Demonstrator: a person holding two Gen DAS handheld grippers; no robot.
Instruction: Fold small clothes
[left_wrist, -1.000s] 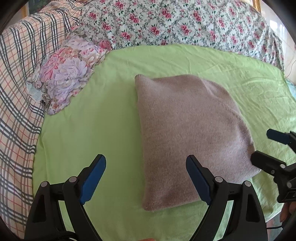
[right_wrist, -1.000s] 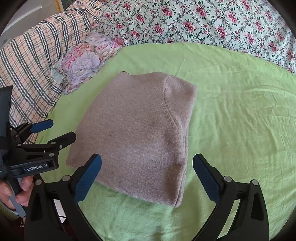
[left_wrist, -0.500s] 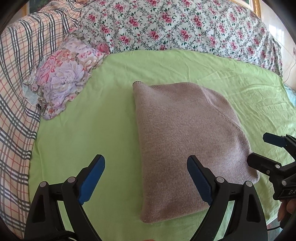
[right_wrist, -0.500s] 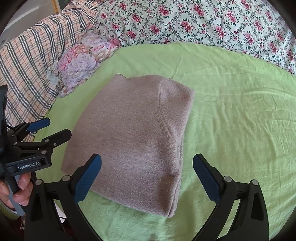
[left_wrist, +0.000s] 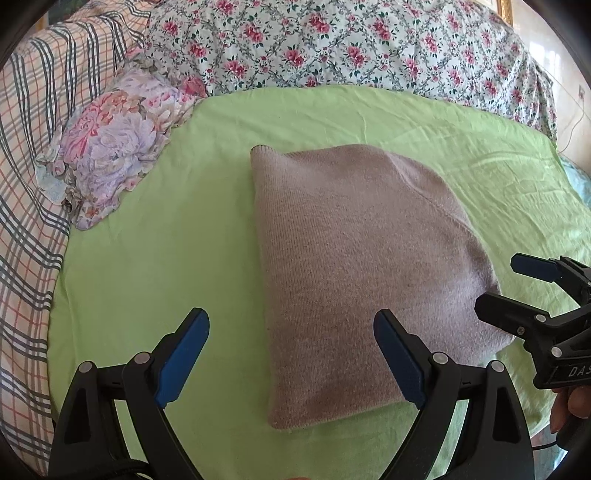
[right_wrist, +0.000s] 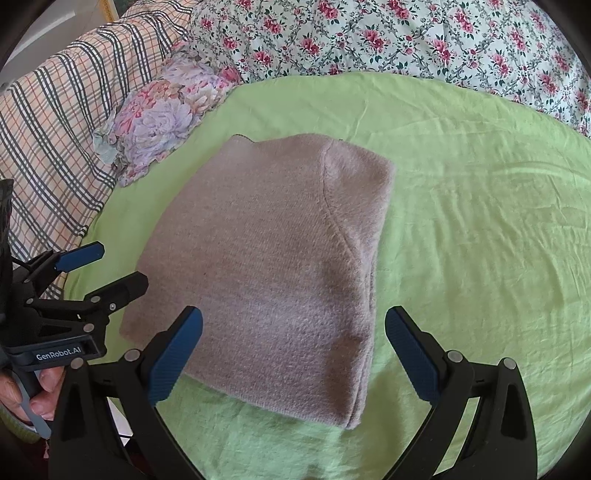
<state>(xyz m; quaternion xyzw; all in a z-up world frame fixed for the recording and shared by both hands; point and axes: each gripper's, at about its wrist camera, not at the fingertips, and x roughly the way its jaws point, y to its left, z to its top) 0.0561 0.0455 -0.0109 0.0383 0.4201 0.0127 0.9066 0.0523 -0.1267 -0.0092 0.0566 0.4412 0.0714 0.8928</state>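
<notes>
A folded mauve knit sweater (left_wrist: 354, 266) lies flat on the green sheet (left_wrist: 155, 258); it also shows in the right wrist view (right_wrist: 273, 266). My left gripper (left_wrist: 291, 354) is open and empty, held above the sweater's near left edge. My right gripper (right_wrist: 295, 354) is open and empty above the sweater's near right part. The right gripper shows at the right edge of the left wrist view (left_wrist: 517, 288). The left gripper shows at the left edge of the right wrist view (right_wrist: 107, 269). Neither touches the sweater.
A purple floral pillow (left_wrist: 114, 147) lies at the far left. A plaid blanket (left_wrist: 26, 184) runs along the left side. A rose-print quilt (left_wrist: 351, 48) lies across the back. The green sheet (right_wrist: 480, 240) extends to the right of the sweater.
Both grippers have drawn back and risen a little, so the sweater sits slightly farther away in both views. Both stay open. The sweater has not moved.
</notes>
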